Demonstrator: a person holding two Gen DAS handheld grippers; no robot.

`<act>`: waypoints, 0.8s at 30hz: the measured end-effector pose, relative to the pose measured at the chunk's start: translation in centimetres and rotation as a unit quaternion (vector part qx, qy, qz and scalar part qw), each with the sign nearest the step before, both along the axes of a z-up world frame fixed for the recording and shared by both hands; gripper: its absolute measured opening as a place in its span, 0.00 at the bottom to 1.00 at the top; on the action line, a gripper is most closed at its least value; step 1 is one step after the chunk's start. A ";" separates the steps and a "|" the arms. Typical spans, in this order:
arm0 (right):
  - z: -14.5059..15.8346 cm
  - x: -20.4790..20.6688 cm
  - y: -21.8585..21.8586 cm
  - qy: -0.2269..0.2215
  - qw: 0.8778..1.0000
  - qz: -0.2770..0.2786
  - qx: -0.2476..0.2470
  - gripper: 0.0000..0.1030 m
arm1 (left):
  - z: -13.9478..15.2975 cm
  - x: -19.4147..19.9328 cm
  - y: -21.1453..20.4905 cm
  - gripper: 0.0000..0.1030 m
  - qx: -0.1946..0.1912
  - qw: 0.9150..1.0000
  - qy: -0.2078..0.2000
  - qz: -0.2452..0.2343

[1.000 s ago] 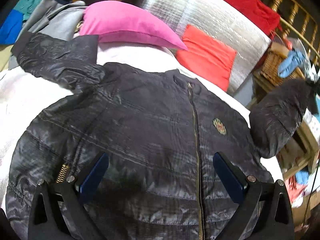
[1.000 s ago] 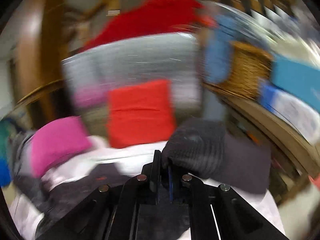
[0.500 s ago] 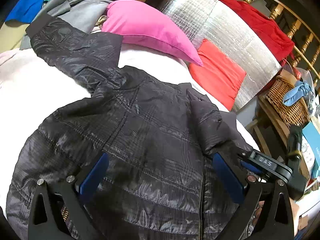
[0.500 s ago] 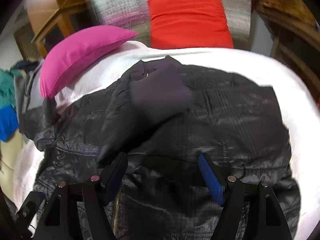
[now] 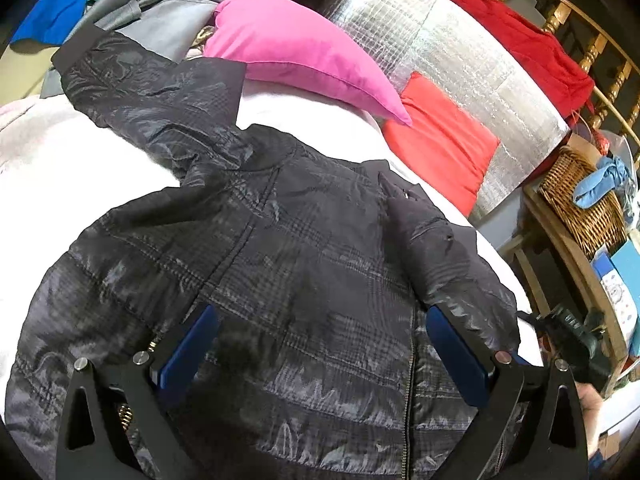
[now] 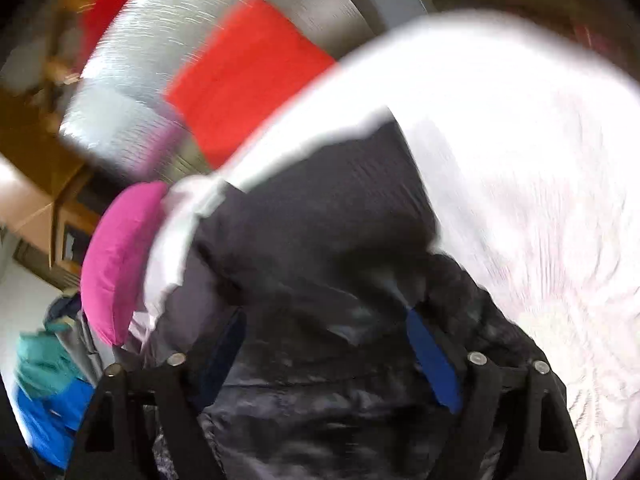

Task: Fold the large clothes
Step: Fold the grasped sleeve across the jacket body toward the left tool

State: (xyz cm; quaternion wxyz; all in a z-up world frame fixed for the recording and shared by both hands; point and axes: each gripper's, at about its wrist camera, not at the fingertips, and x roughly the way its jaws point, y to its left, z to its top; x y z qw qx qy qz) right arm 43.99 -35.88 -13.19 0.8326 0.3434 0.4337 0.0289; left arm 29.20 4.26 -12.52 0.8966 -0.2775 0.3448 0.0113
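Right sleeve (image 5: 436,256) now lies folded across the jacket (image 5: 280,280) chest, centre frame on the bed (image 5: 80,168). My right gripper (image 6: 324,344) released it, jaws wide, empty. Left gripper (image 5: 320,344) wide open, empty. Left sleeve (image 5: 160,100) next.

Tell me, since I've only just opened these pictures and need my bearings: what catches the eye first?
A large dark jacket spread zip-up on a white bed fills the left wrist view, one sleeve folded across its chest, the other stretched toward the upper left. Behind it a bright pink pillow and a red cushion lean against a silver quilted panel. A wicker basket stands at the far right.
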 end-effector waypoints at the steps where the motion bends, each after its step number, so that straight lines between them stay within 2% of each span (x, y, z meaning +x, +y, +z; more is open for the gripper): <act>1: 0.3 -0.4 -0.4 -0.012 1.000 -0.001 0.006 0.72 | 0.0 0.1 -0.2 1.00 0.005 1.000 0.001 -0.004; 3: 1.7 -1.9 -0.5 -0.056 0.998 -0.003 0.018 0.72 | 0.0 0.1 -0.4 1.00 0.011 1.000 -0.001 -0.004; 6: 3.3 -4.7 0.4 -0.126 0.992 -0.014 0.000 0.82 | -0.1 0.3 -0.9 1.00 0.022 1.000 -0.001 -0.010; 7: 3.2 -5.2 0.5 -0.137 0.990 -0.014 -0.005 0.82 | -0.2 0.3 -1.1 1.00 0.028 1.000 -0.001 -0.013; 9: 2.1 -5.3 0.5 -0.138 0.990 -0.024 -0.017 0.82 | -0.4 0.3 -1.6 1.00 0.045 0.999 0.000 -0.017; 12: -1.4 -4.5 -2.0 -0.105 0.993 -0.056 0.018 0.82 | -0.9 0.4 -2.4 1.00 0.073 0.997 0.006 -0.028; 13: -2.6 -4.2 -2.5 -0.107 0.992 -0.062 0.038 0.82 | -1.0 0.5 -2.7 1.00 0.084 0.996 0.005 -0.032; 15: -3.0 -4.6 -2.6 -0.144 0.987 -0.059 0.034 0.83 | -0.9 0.5 -3.3 1.00 0.103 0.994 0.015 -0.038; 17: -3.2 -4.8 -2.5 -0.154 0.986 -0.055 0.029 0.83 | 0.0 0.7 -4.2 1.00 0.114 0.992 0.023 -0.050; 19: -3.4 -5.1 -2.6 -0.160 0.985 -0.052 0.031 0.86 | 2.4 1.3 -6.2 1.00 0.147 0.986 0.024 -0.072; 21: -3.5 -5.3 -2.8 -0.166 0.984 -0.055 0.033 0.86 | 4.9 2.2 -8.4 1.00 0.186 0.978 0.007 -0.094; 24: -4.0 -5.2 -2.7 -0.173 0.983 -0.055 0.038 0.86 | 7.3 5.5 -12.8 1.00 0.265 0.955 0.004 -0.132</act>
